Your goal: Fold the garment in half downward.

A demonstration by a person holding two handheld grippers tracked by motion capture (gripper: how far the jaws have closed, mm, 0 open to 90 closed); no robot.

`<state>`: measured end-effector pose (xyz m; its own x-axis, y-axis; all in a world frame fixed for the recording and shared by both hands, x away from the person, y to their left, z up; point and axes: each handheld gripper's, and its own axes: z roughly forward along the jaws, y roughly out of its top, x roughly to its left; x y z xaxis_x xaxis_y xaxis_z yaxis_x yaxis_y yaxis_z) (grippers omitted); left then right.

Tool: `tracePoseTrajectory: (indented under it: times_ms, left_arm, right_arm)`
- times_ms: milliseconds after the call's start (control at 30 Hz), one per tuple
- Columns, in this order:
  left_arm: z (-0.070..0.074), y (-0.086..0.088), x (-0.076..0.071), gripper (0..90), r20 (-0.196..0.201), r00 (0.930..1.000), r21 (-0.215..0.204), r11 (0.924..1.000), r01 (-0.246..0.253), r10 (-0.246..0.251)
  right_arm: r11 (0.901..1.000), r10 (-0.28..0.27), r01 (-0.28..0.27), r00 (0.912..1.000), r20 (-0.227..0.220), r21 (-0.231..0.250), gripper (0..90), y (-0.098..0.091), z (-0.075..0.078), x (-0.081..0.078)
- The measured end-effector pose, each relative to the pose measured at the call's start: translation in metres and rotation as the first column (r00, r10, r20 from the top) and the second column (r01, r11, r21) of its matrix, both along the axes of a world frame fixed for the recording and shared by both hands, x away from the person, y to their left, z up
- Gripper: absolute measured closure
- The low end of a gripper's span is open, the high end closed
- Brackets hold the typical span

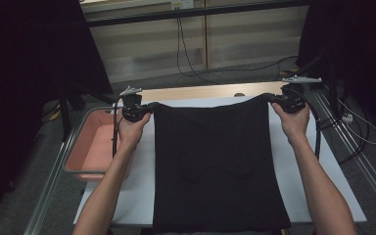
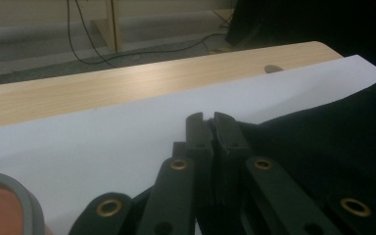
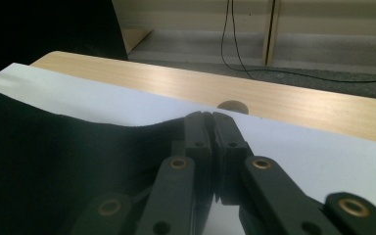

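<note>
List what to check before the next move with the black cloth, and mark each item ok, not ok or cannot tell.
1. Left gripper shut on the far left corner of the black cloth: ok; the left gripper view shows the jaws closed with cloth at them.
2. Right gripper shut on the far right corner: ok, seen the same way in the right gripper view.
3. Far edge stretched between the two grippers: ok, with only a slight sag.
4. Cloth over the white sheet: ok; its near edge reaches the table's near side.
5. Pink tray clear of the cloth: ok, it sits apart at the left.
6. Depth of each bite on the fabric: cannot tell.
</note>
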<state>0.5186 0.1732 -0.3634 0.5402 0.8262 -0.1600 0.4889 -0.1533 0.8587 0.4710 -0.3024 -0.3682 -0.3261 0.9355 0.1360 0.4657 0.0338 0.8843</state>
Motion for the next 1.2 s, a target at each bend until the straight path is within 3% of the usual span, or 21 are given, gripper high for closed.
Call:
tracePoseTrajectory:
  times_ms: [267, 367, 433, 667, 733, 767, 833, 1000, 1100, 1167, 1200]
  left_arm:
    - [0.01, -0.005, 0.008, 86.5, 0.038, 0.9992, 0.016, 0.9998, -0.015, 0.014]
    - [0.013, -0.004, 0.012, 86.5, 0.043, 0.9987, -0.014, 0.9996, -0.026, 0.026]
    - [0.011, -0.005, 0.014, 86.5, 0.038, 0.9987, -0.025, 0.9991, -0.034, 0.035]
    - [-0.001, -0.008, 0.019, 85.0, 0.013, 0.9995, 0.011, 0.9995, -0.028, 0.028]
    - [-0.002, -0.007, 0.019, 78.0, -0.012, 0.9981, 0.01, 0.9981, -0.06, 0.06]
    - [-0.003, -0.005, 0.019, 74.0, -0.032, 0.9977, -0.01, 0.9982, -0.06, 0.059]
    - [-0.004, -0.004, 0.018, 66.4, -0.03, 0.9964, 0.012, 0.9968, -0.079, 0.079]
    - [-0.004, -0.004, 0.006, 56.7, -0.006, 0.9984, 0.047, 0.9974, -0.056, 0.056]
    - [-0.005, -0.008, -0.005, 47.2, 0.022, 0.9988, 0.057, 0.9974, -0.045, 0.043]
    - [-0.007, -0.011, -0.013, 43.0, 0.032, 0.9995, 0.093, 0.9956, -0.01, 0.007]
    - [-0.009, -0.013, -0.017, 40.1, 0.04, 0.9992, 0.083, 0.9965, -0.002, -0.002]
  right_arm:
    - [0.9996, -0.028, 0.028, 0.9996, 0.004, 0.002, 86.6, -0.003, 0.007, 0.011]
    - [0.9992, -0.039, 0.039, 0.9991, 0.015, 0.005, 86.6, -0.006, 0.013, 0.014]
    - [0.9991, -0.042, 0.042, 0.9991, 0.011, -0.003, 86.6, -0.007, 0.016, 0.017]
    - [0.9981, -0.057, 0.057, 0.9984, 0.005, -0.022, 83.4, -0.002, 0.007, 0.023]
    - [0.9946, -0.094, 0.094, 0.9956, -0.001, -0.045, 68.1, -0.002, 0.004, 0.025]
    - [0.9888, -0.132, 0.131, 0.9913, 0.001, -0.07, 59.8, -0.002, 0.004, 0.025]
    - [0.9869, -0.135, 0.135, 0.9908, 0.003, -0.088, 59.7, -0.002, 0.004, 0.023]
    - [0.991, -0.1, 0.101, 0.9948, 0.018, -0.087, 57.1, 0.001, 0.003, 0.008]
    - [0.996, -0.052, 0.053, 0.9985, 0.015, -0.072, 56.4, 0.006, -0.001, -0.004]
    - [0.9975, -0.015, 0.016, 0.9998, 0.013, -0.069, 56.5, 0.011, -0.006, -0.014]
    - [0.9971, 0.005, -0.005, 1.0, 0.008, -0.076, 56.4, 0.014, -0.009, -0.019]
